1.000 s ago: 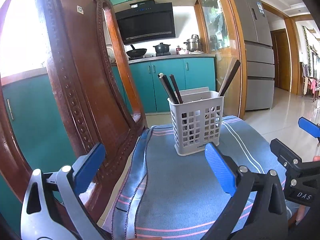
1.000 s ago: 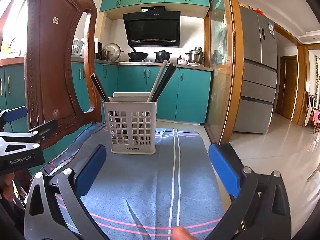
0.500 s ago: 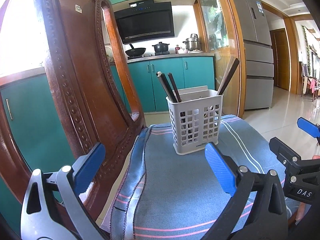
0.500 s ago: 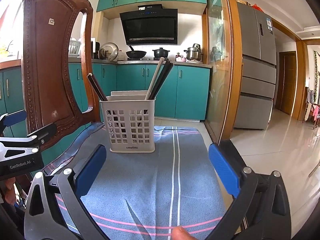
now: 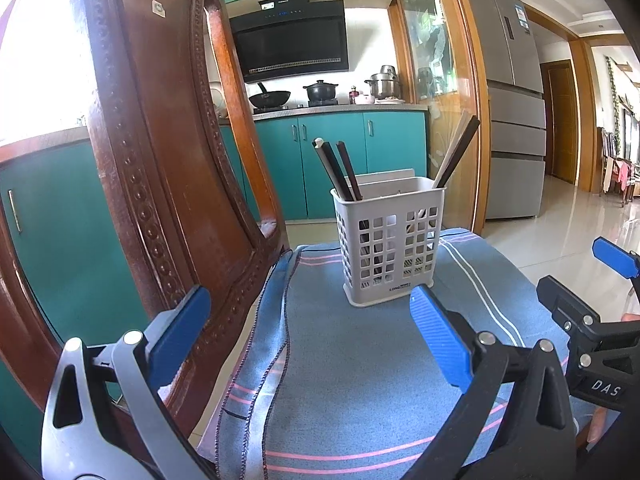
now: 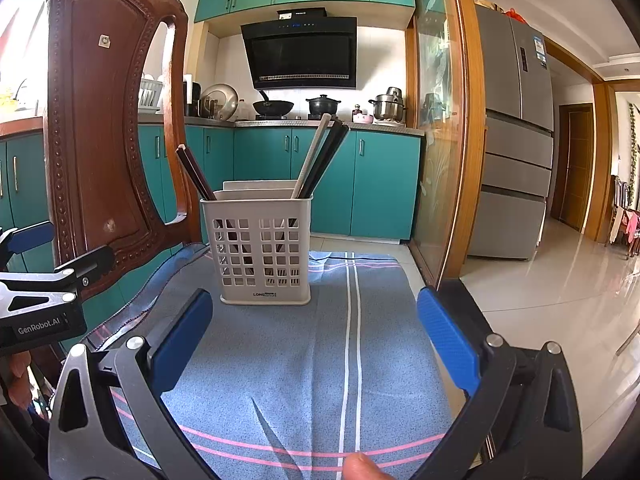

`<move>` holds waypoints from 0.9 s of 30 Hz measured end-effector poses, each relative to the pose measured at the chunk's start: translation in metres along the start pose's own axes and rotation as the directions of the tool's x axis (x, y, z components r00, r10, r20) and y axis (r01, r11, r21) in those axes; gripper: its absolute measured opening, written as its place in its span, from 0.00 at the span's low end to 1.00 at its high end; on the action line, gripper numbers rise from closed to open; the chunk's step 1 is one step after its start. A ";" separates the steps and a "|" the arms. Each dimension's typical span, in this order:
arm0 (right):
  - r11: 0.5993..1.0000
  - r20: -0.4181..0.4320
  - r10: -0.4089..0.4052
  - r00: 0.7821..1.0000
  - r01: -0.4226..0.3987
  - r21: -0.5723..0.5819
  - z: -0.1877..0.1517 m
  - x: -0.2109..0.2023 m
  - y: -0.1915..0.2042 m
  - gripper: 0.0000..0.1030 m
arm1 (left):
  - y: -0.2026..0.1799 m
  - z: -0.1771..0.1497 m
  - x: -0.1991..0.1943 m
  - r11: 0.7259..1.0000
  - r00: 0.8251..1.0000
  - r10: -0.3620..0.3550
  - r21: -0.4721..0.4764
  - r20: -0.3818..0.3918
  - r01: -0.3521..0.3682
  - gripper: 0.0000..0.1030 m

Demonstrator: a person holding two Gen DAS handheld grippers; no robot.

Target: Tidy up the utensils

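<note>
A white slotted utensil basket (image 5: 390, 240) stands upright on a blue striped cloth (image 5: 360, 360); it also shows in the right wrist view (image 6: 260, 248). Dark chopsticks (image 5: 340, 170) lean left in it, and more chopsticks (image 5: 458, 152) lean right; in the right wrist view the chopsticks (image 6: 320, 156) stick up from its right side. My left gripper (image 5: 310, 328) is open and empty, short of the basket. My right gripper (image 6: 314, 334) is open and empty, also short of the basket. Each gripper shows at the edge of the other's view.
A carved wooden chair back (image 5: 160, 160) stands close on the left, also in the right wrist view (image 6: 108, 140). The cloth's right edge drops to a tiled floor (image 6: 560, 300). Teal kitchen cabinets (image 5: 340, 160) and a fridge (image 6: 516, 140) are behind.
Both grippers have drawn back slightly from the basket and tilted a little. Both stay open and empty. The basket and chopsticks have not moved.
</note>
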State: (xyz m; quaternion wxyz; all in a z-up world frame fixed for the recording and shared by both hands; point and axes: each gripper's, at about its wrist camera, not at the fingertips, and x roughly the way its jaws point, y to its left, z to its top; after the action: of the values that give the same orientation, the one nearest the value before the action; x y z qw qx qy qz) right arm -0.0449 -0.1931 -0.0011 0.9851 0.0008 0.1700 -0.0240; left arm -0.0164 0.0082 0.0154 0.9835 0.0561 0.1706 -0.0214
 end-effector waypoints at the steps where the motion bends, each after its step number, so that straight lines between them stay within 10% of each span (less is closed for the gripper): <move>1: 1.000 0.000 0.000 1.000 0.000 0.000 0.000 0.000 0.000 0.97 | 0.000 0.000 0.000 1.000 1.000 0.000 0.000 0.000 0.000 0.97; 27: 1.000 -0.015 0.008 1.000 -0.009 -0.008 -0.001 0.002 -0.001 0.97 | -0.001 -0.003 0.007 1.000 0.998 -0.009 -0.020 -0.057 0.008 0.97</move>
State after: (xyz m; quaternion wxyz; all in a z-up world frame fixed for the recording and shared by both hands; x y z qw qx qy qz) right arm -0.0433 -0.1944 -0.0024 0.9839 -0.0023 0.1774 -0.0191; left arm -0.0114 0.0079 0.0100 0.9786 0.0463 0.1991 -0.0224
